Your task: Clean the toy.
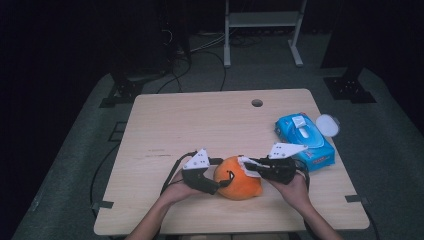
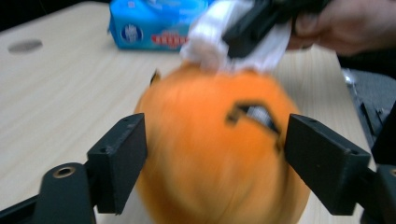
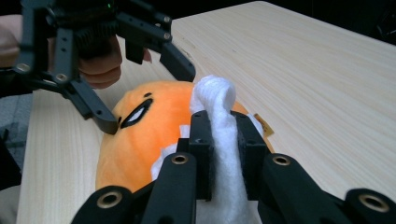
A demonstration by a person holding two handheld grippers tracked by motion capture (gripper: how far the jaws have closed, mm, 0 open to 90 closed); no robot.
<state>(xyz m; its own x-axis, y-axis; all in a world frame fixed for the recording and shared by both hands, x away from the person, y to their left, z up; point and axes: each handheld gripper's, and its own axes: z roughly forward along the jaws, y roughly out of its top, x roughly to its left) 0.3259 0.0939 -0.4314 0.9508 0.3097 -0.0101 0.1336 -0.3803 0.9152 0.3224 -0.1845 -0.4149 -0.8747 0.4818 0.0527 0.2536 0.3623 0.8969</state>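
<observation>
While the orange plush toy (image 1: 239, 179) lay near the front edge of the wooden surface (image 1: 200, 120), it was flanked by both grippers. Its dark stitched eye was turned toward the left gripper (image 1: 214, 186), whose black fingers (image 2: 122, 158) were spread to either side of the soft body; one fingertip was seen touching the fabric beside the eye in the right gripper view, but no squeeze on the plush could be made out, and its own view was blurred. A folded white wipe (image 3: 219, 140) was pinched upright between the fingers (image 3: 201, 149) of the right gripper (image 1: 250, 169), narrowed tightly on the cloth, and the wipe was pressed against the top of the toy on its right side. Each gripper was held in a hand, the forearms coming in from the near edge. Farther right, well apart from the toy, a blue pack of wet wipes (image 1: 306, 141) was lying on the surface, and a round white lid (image 1: 327, 125) was set just beside its far corner. A small round hole (image 1: 257, 103) was seen in the surface near the back edge.
</observation>
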